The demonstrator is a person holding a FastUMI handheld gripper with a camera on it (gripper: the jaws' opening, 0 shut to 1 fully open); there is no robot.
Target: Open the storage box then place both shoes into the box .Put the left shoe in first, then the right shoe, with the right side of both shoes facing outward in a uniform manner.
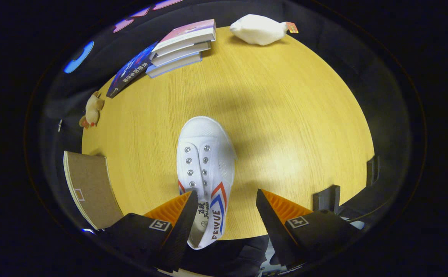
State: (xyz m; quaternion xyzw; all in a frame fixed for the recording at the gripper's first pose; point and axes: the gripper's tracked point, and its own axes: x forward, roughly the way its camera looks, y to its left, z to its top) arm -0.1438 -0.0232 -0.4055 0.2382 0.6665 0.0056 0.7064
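On the wood table [285,115], the white shoe [204,169] lay toe-far, heel between my fingers nearer the left one, my gripper [227,207] spread wide and holding nothing; looked light, soft canvas, so I'd pinch the stiffer heel collar.

Steep downward look along the tongs [227,204], close over the table [285,115].

A round, pale yellow wood-grain table [285,115] stood under even light, a soft shadow across its middle, with dark cloth walls [362,50] behind.
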